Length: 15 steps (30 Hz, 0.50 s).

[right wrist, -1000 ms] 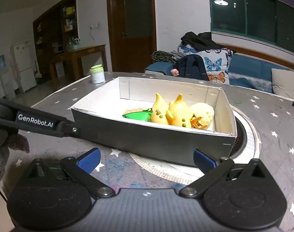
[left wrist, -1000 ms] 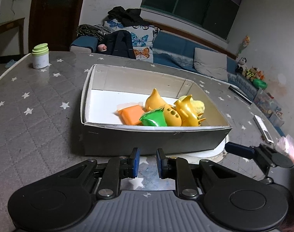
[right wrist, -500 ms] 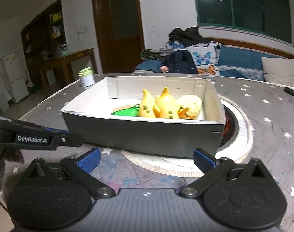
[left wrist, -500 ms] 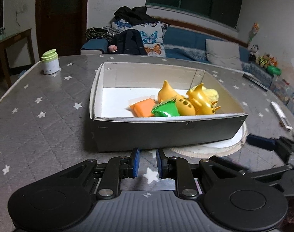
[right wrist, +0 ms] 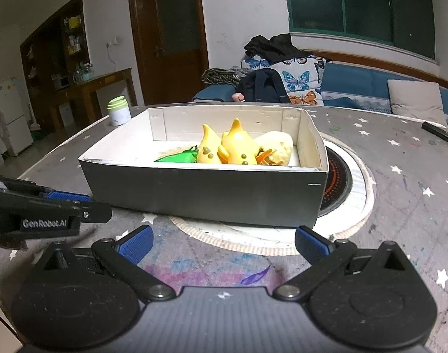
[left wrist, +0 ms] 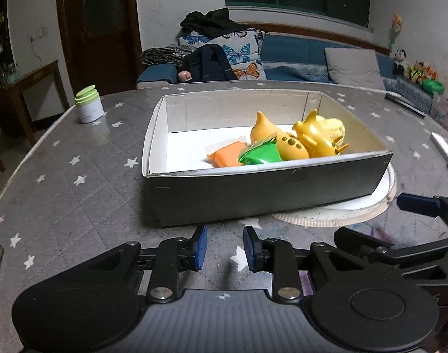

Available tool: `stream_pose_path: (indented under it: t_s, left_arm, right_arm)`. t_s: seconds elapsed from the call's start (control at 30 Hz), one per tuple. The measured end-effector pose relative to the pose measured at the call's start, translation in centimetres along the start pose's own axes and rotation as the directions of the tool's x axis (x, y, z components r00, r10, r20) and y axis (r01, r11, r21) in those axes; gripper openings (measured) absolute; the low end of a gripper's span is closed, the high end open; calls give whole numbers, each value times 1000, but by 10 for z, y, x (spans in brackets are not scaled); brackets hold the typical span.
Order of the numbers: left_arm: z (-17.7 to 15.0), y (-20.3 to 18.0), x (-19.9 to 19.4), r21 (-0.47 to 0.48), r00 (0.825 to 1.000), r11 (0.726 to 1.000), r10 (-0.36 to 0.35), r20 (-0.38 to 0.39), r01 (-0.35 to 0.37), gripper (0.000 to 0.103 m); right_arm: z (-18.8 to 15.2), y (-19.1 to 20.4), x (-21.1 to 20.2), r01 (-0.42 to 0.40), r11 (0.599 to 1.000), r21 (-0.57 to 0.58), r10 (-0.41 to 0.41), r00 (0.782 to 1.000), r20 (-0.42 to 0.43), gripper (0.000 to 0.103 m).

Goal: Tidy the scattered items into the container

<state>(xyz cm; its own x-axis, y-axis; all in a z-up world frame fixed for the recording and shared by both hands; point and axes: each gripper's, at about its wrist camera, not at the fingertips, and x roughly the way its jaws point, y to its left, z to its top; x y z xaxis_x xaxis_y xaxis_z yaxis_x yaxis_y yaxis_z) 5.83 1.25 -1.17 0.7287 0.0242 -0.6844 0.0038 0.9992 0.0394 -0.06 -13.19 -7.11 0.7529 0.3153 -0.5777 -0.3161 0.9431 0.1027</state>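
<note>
1. Grey cloth with white stars covered the table (left wrist: pixel 62 176) in the left wrist view, and a blue sofa (left wrist: pixel 297 56) stood behind it by the wall
2. A box (left wrist: pixel 253 194) with dark sides and a white inside sat on the table, just in front of the left gripper (left wrist: pixel 222 247)
3. Inside the box lay two yellow toys (left wrist: pixel 288 144), a green packet (left wrist: pixel 260 156) and an orange block (left wrist: pixel 226 154), all bunched toward the right side
4. The left gripper held nothing, and its blue pads (left wrist: pixel 201 247) stood close together with only a small gap between them
5. A white jar with a green lid (left wrist: pixel 89 104) stood far off on the left of the table
6. The right gripper (left wrist: pixel 418 204) showed at the right edge, low over the table
7. In the right wrist view the same box (right wrist: pixel 206 194) sat partly on a round white mat (right wrist: pixel 282 235)
8. The yellow toys (right wrist: pixel 226 147) stood up in the box, with the green packet (right wrist: pixel 176 157) to their left and a pale yellow lump (right wrist: pixel 278 147) to their right
9. The right gripper (right wrist: pixel 222 242) was spread wide with nothing between its blue pads (right wrist: pixel 135 242), and it stayed short of the box
10. The left gripper (right wrist: pixel 47 209) poked in from the left, beside the near corner of the box
11. The jar (right wrist: pixel 118 114) stood behind the box on the left
</note>
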Motion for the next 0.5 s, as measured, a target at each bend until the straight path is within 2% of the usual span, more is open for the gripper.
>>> stream_pose_path:
  t_s: [0.5]
  left_arm:
    - [-3, -16, 0, 33, 1000, 999, -5, 3, 4, 29]
  right_arm:
    - [-2, -4, 0, 8, 1000, 27, -8, 1000, -12, 103]
